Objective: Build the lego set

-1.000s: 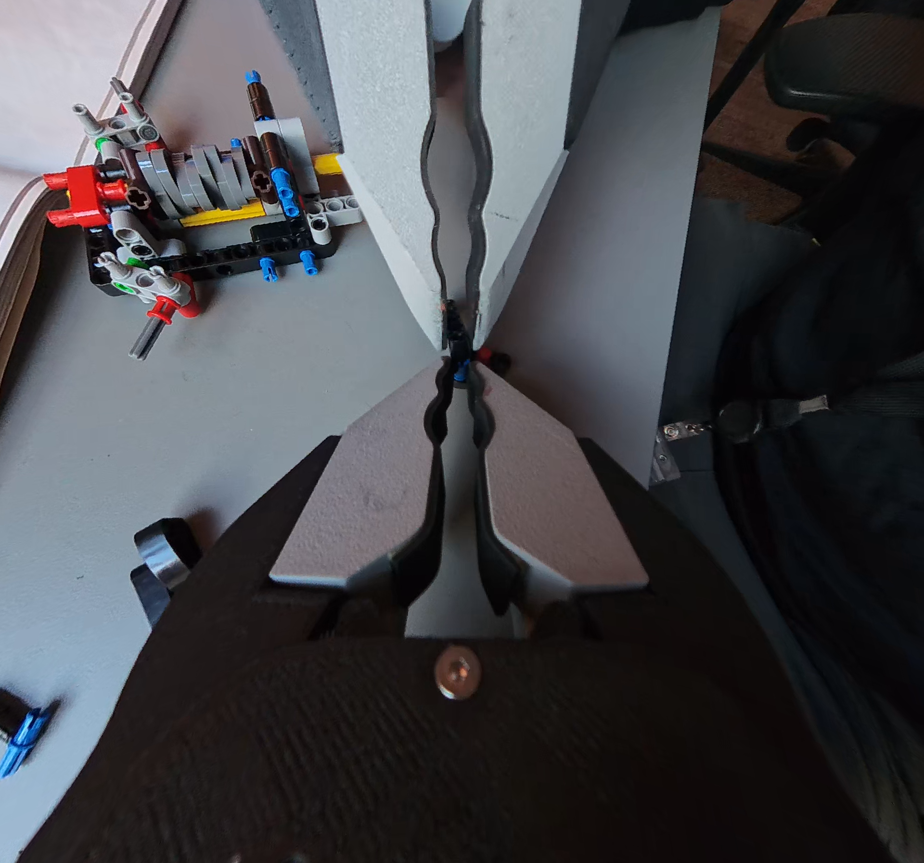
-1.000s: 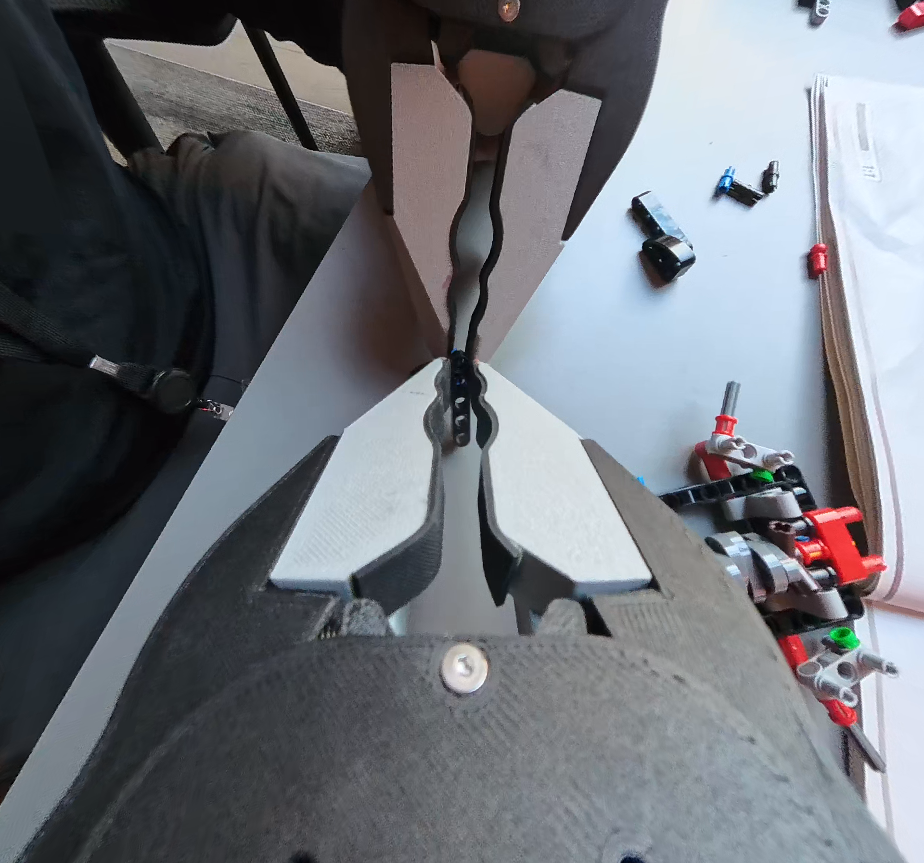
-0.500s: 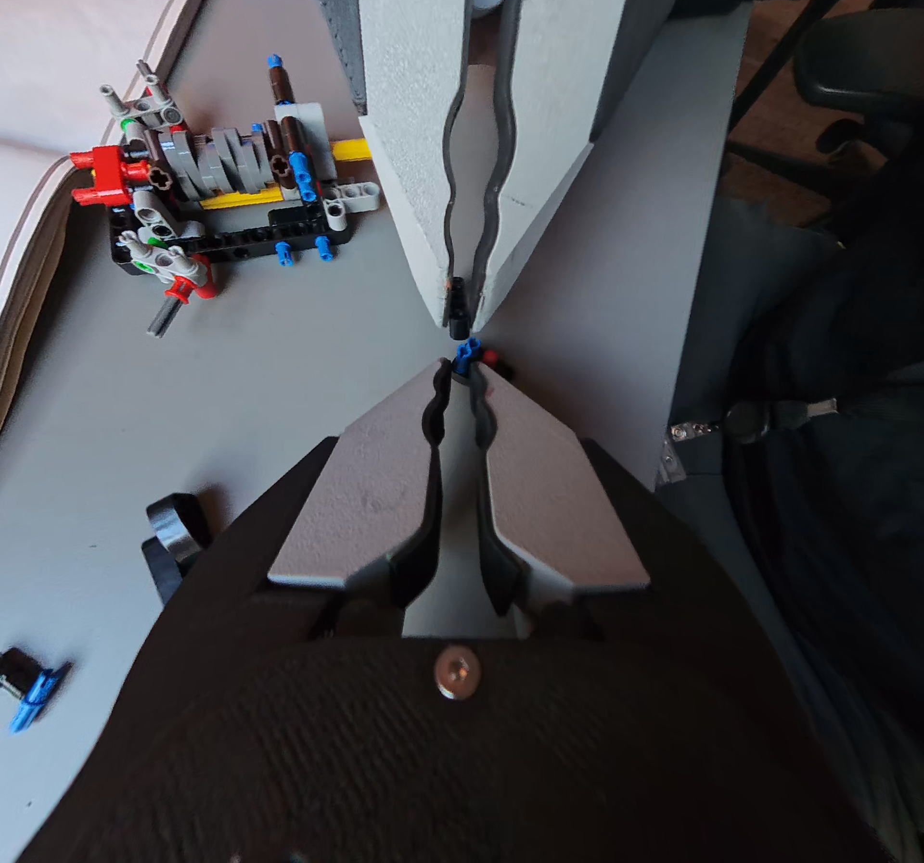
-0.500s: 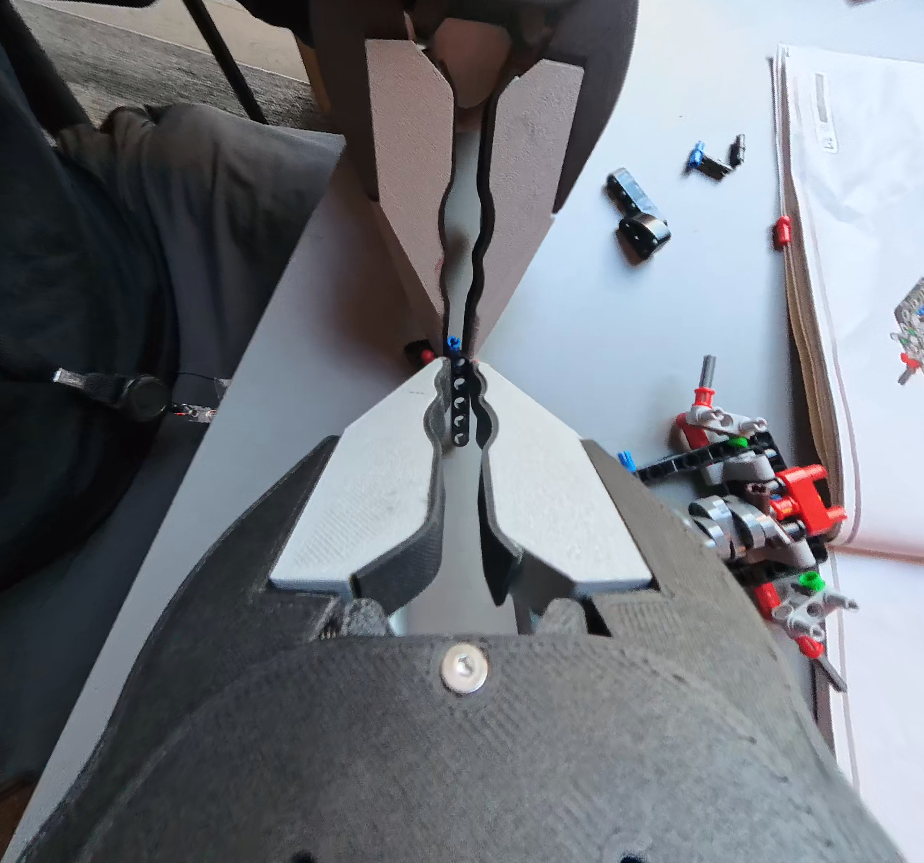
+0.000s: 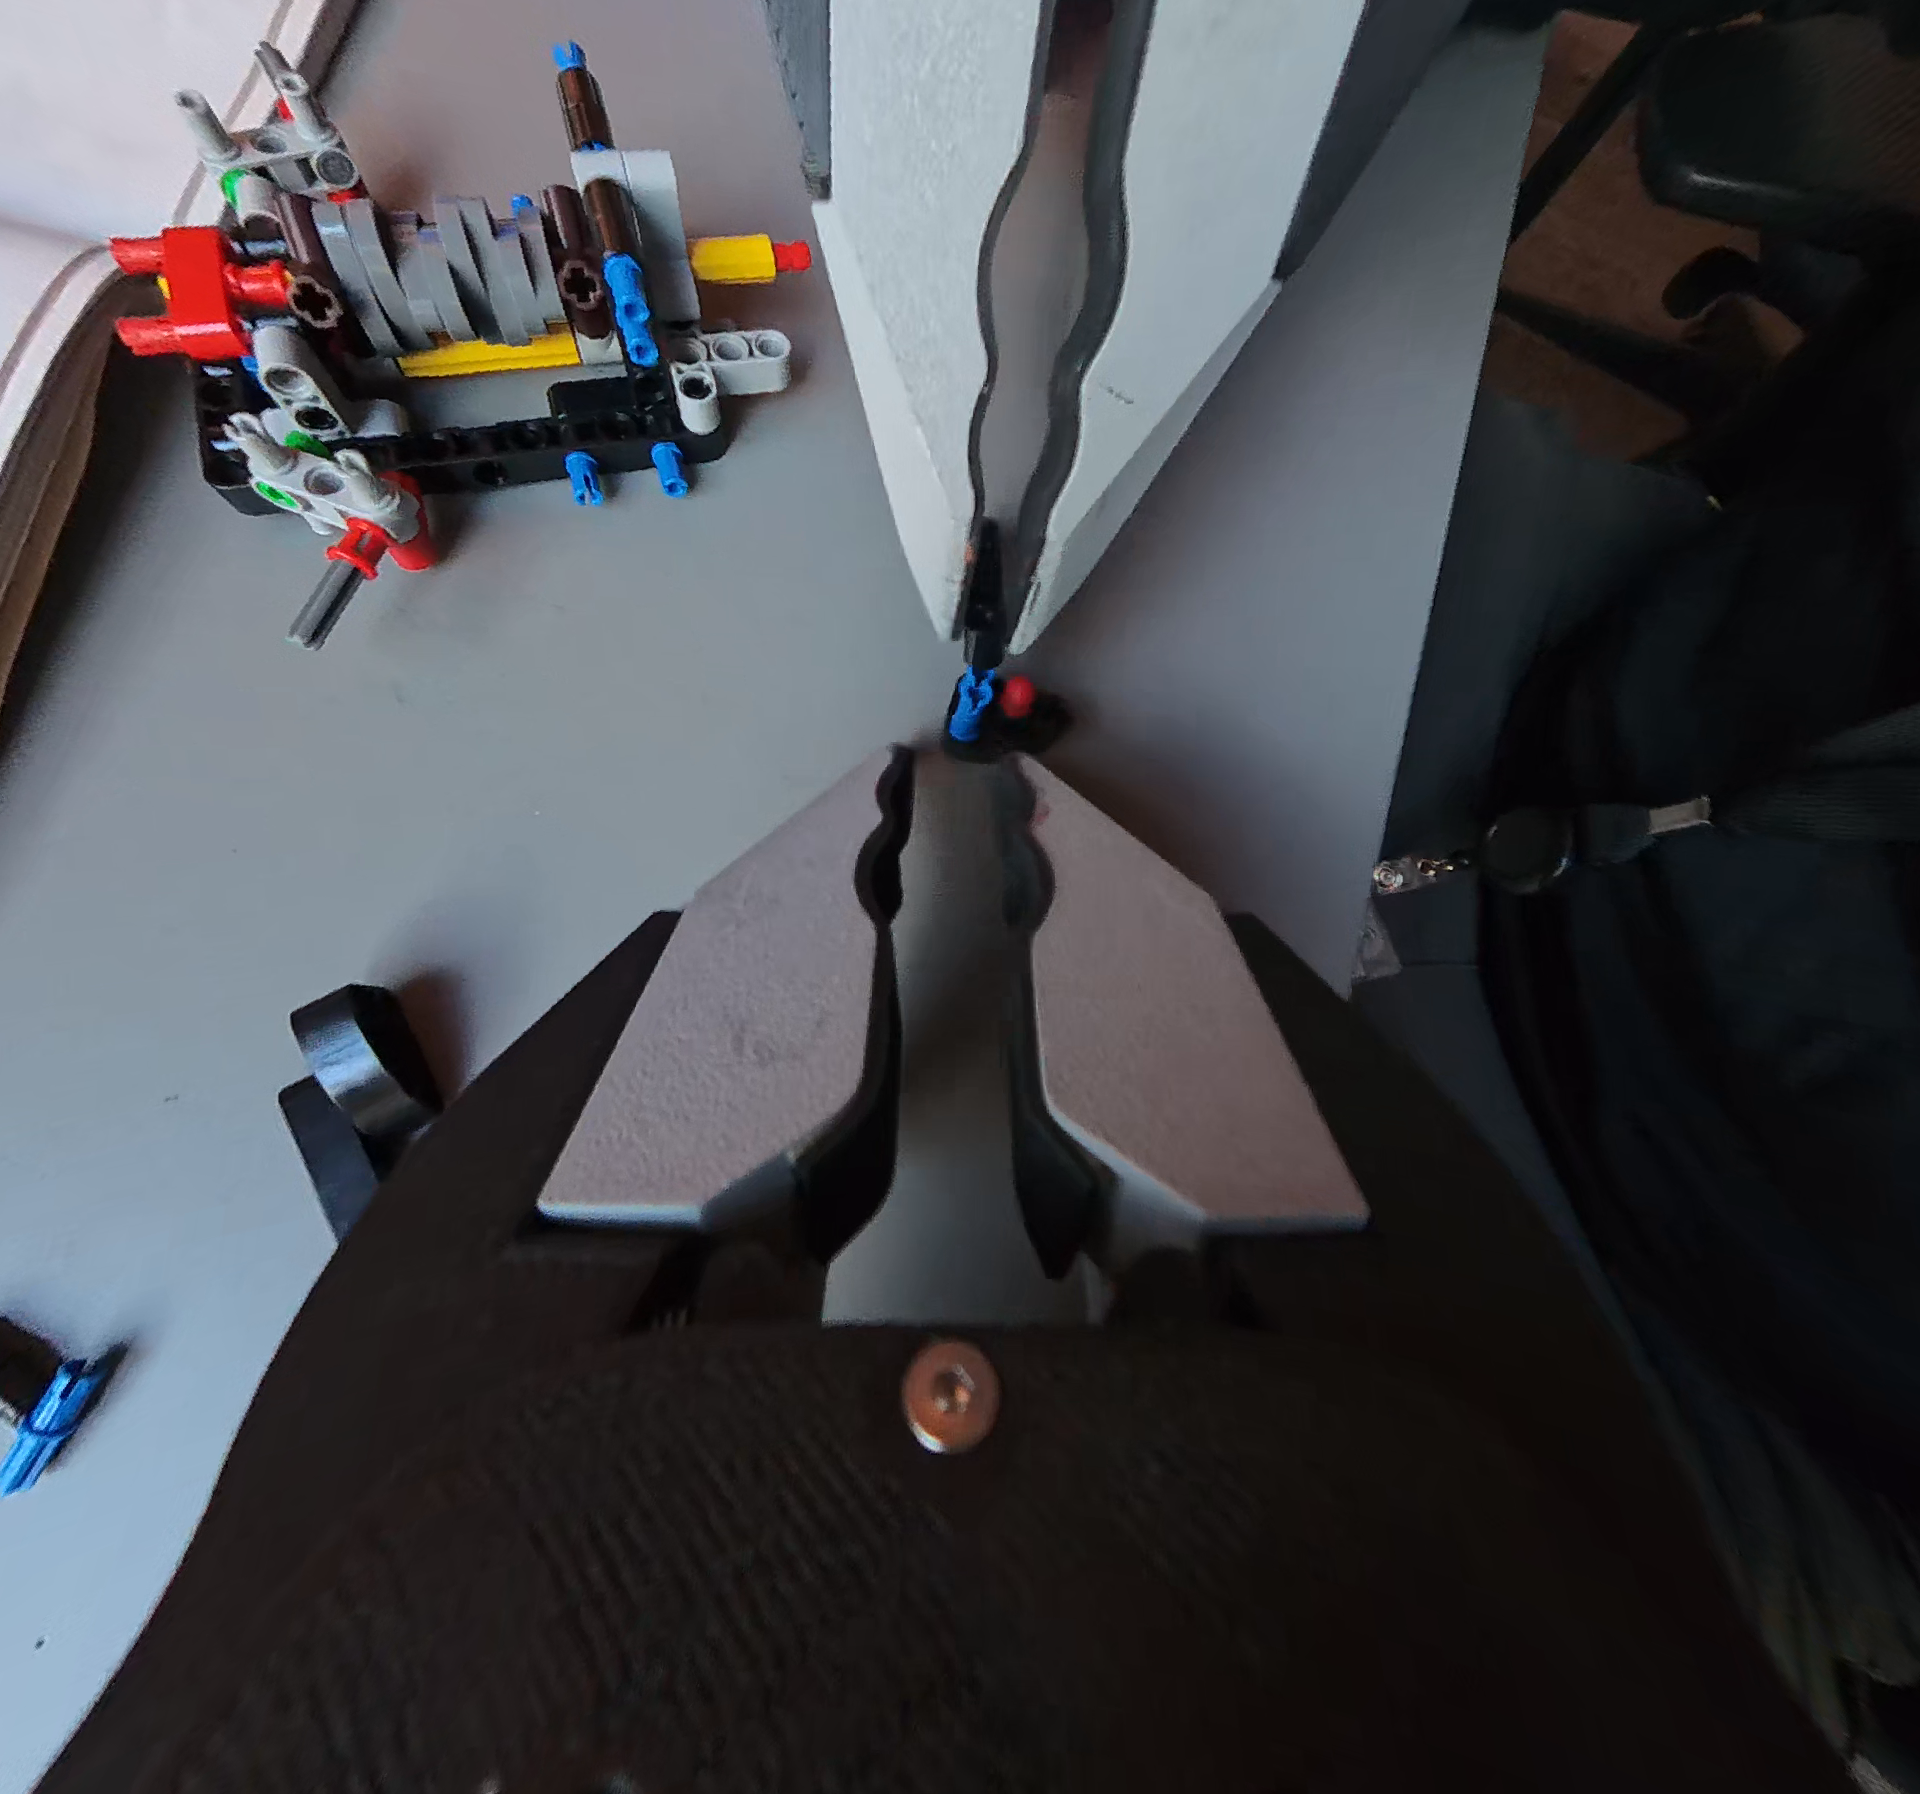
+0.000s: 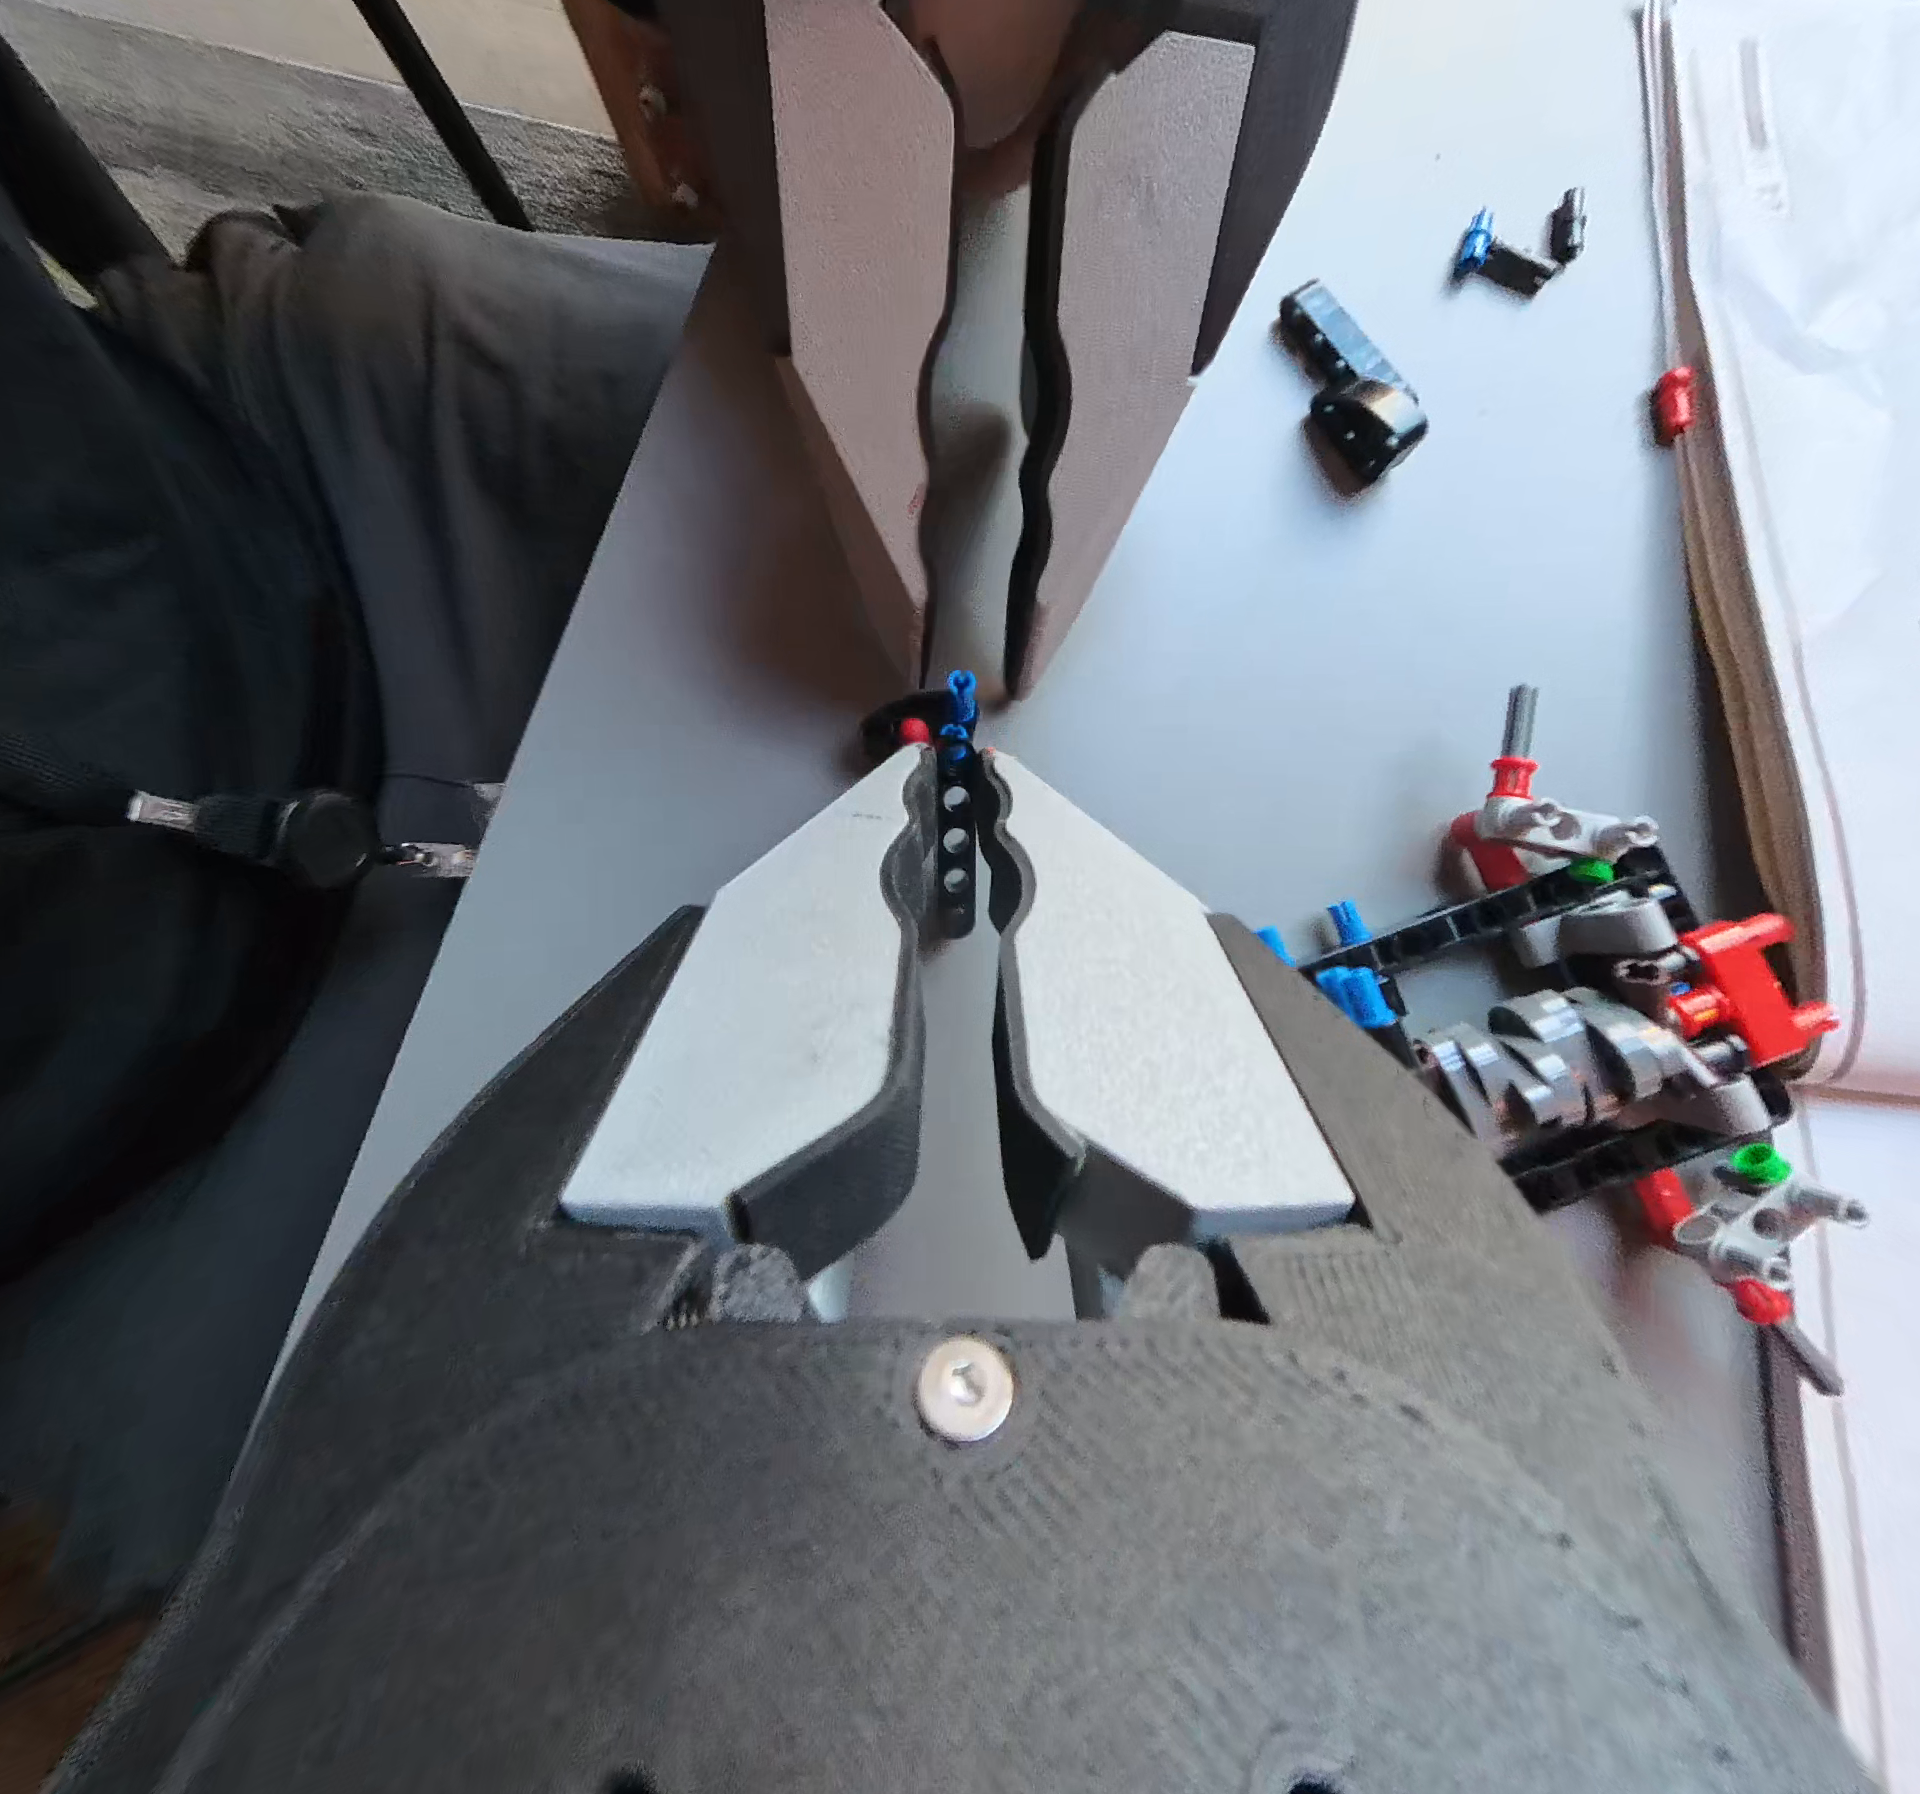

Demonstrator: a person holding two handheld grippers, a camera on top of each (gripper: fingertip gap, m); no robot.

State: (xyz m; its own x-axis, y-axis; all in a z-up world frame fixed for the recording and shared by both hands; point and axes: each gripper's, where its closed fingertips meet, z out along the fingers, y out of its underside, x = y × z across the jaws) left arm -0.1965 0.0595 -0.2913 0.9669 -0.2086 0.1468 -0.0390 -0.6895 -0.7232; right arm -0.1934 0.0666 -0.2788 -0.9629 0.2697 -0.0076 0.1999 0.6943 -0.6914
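Observation:
My right gripper point(image 6: 954, 757) is shut on a thin black beam with holes point(image 6: 956, 851), held edge-up near the table's edge. A blue pin point(image 6: 961, 705) sticks out of the beam's far end. My left gripper point(image 5: 961, 762) faces it tip to tip, jaws apart, with the blue pin point(image 5: 971, 700) just beyond its tips and not gripped. In the left wrist view the right gripper point(image 5: 987, 638) pinches the beam point(image 5: 982, 591). The partly built model point(image 5: 447, 331) of grey, black, red and yellow parts lies on the table; it also shows in the right wrist view point(image 6: 1621, 1048).
A small black piece with a red pin point(image 5: 1023, 705) lies on the table under the tips. Black curved pieces point(image 6: 1351, 394), a blue-and-black connector point(image 6: 1517, 248) and a red bush point(image 6: 1673, 404) lie loose. An open booklet point(image 6: 1818, 497) borders the model. A seated person's lap point(image 6: 312, 497) is beyond the table edge. Left tips and right tips are each some 15 cm from the red bush point(image 6: 1673, 404).
My left gripper has opened and let go of the blue pin, which now sits in the end of the beam. Both grippers have drawn slightly apart.

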